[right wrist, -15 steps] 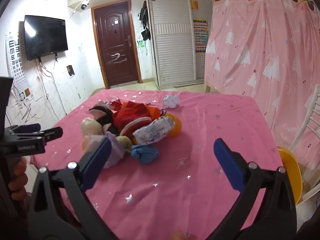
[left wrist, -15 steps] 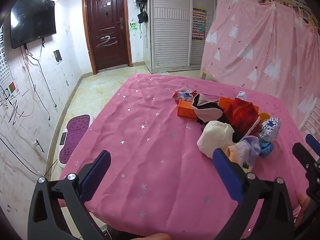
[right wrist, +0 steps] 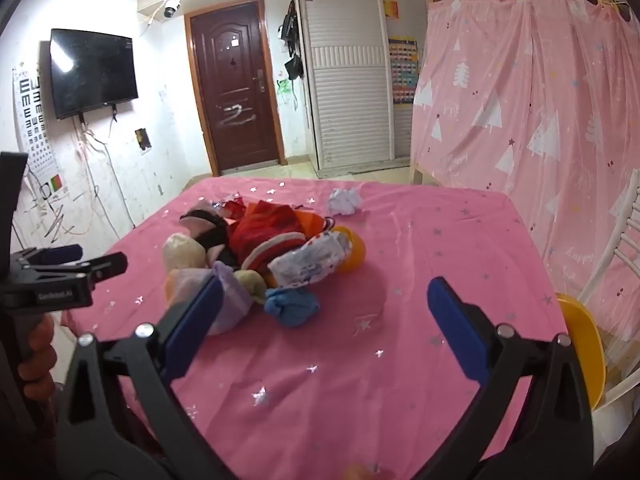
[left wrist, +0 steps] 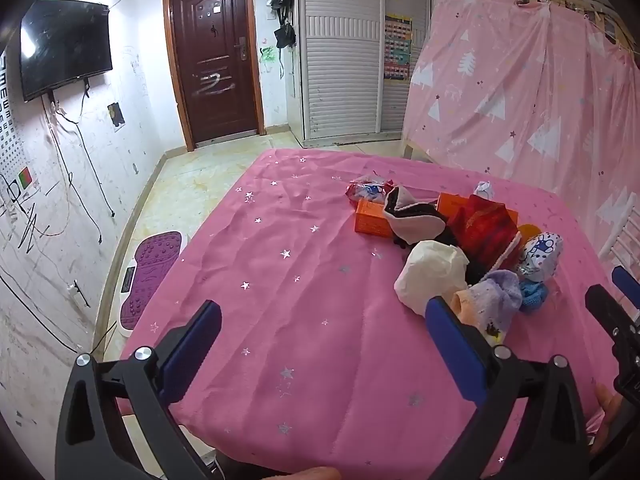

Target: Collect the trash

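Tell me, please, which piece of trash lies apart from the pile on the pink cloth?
The crumpled white paper ball: it sits alone toward the far side of the table, while the other wrappers touch the heap of socks.

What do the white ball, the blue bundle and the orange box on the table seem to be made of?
The white ball looks like crumpled paper, matte, with sharp creases. The blue bundle seems knitted fabric, perhaps a rolled sock: soft folds and a fuzzy surface. The orange box looks like thin printed cardboard, with flat faces and straight edges, though its finish is hard to judge.
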